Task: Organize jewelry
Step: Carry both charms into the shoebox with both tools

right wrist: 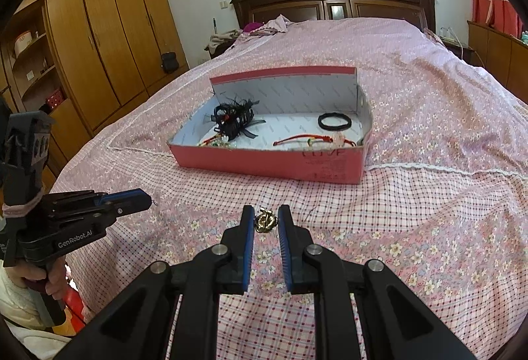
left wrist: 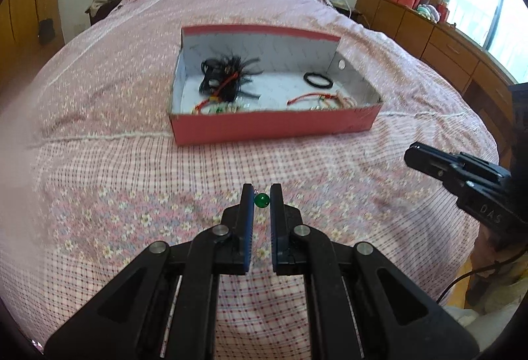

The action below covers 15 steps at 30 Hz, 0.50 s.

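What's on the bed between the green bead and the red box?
Only bare bedspread, as the left wrist view shows. The left hand-held gripper holds the green bead, and nothing lies on the cloth up to the red box.

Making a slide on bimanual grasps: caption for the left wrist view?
Left gripper pinching a green bead above the bedspread, red box of jewelry ahead.
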Available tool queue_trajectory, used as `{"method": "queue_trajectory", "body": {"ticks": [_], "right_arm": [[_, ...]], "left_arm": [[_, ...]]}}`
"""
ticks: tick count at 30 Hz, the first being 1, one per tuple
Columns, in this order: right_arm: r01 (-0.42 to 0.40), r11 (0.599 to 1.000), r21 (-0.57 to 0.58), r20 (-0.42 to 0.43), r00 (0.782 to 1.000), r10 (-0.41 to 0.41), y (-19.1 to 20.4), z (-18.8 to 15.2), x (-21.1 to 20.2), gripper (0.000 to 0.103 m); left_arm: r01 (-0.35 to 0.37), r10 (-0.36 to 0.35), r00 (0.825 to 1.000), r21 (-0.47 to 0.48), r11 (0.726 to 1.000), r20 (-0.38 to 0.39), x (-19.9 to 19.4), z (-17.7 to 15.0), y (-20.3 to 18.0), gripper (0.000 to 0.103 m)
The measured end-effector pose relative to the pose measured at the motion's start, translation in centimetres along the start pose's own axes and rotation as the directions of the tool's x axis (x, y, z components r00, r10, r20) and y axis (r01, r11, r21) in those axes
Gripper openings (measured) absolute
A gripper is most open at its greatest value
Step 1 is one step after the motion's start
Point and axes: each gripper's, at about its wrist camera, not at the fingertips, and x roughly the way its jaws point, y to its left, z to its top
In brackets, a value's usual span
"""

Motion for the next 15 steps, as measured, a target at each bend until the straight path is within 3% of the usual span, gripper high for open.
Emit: {"method": "queue_trajectory", "body": {"ticks": [15], "right_arm": [[0.015, 1.000, -0.015, 0.029, 0.999, -0.015, 0.1, 2.9, 0.0, 0.016]], "left_arm": [[0.008, -0.009, 0.997, 0.018, 1.000, 0.077, -0.3, 4.0, 0.0, 0.000]]}}
